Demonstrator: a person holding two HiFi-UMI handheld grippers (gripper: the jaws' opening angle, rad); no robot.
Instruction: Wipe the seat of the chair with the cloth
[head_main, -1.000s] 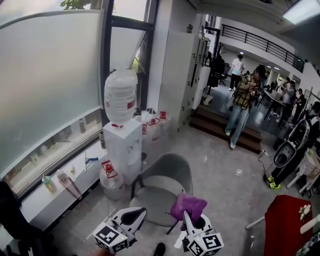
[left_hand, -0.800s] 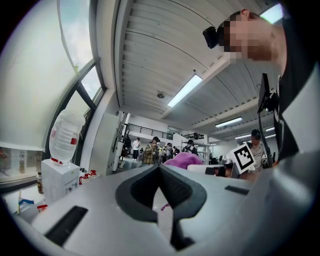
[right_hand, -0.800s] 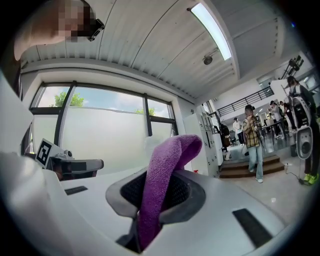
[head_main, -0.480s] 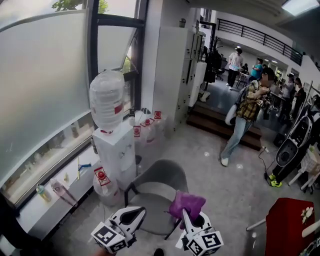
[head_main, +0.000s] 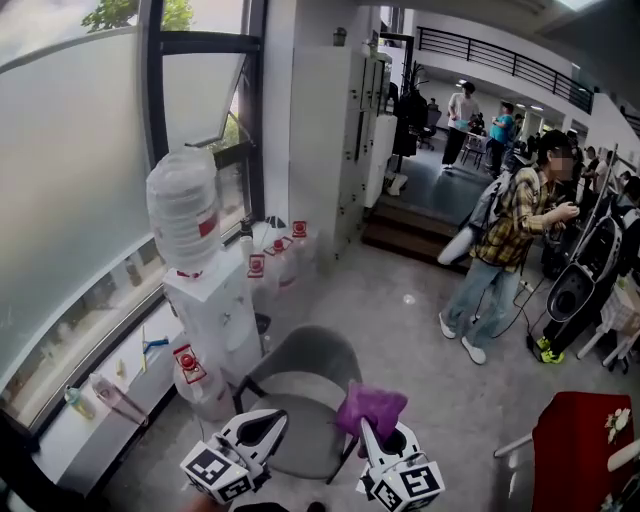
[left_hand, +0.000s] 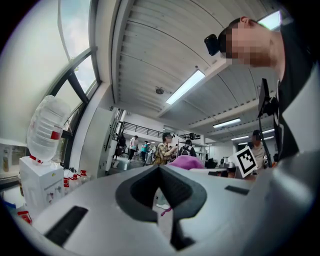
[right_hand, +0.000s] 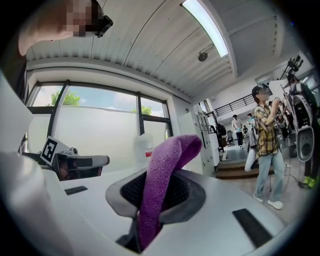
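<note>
A grey chair (head_main: 296, 392) with a round seat and curved back stands on the floor just below and ahead of both grippers. My right gripper (head_main: 372, 432) is held above the chair's right side, shut on a purple cloth (head_main: 371, 406) that bunches up over its tips. In the right gripper view the cloth (right_hand: 166, 174) runs as a folded band out of the closed jaws of the right gripper (right_hand: 159, 196). My left gripper (head_main: 260, 428) hovers over the chair's front left; in its own view the left gripper (left_hand: 160, 171) has its jaws together with nothing between them.
A white water dispenser (head_main: 212, 310) with a large bottle (head_main: 183, 208) stands left of the chair, spare bottles (head_main: 268, 268) behind it. A window ledge (head_main: 95, 400) runs along the left. A person in a plaid shirt (head_main: 510, 240) stands at right; a red object (head_main: 575, 450) sits at bottom right.
The view has swung: chair and dispenser sit further left in frame. The person in the plaid shirt has walked down off the step. Both grippers keep their pose, cloth still held.
</note>
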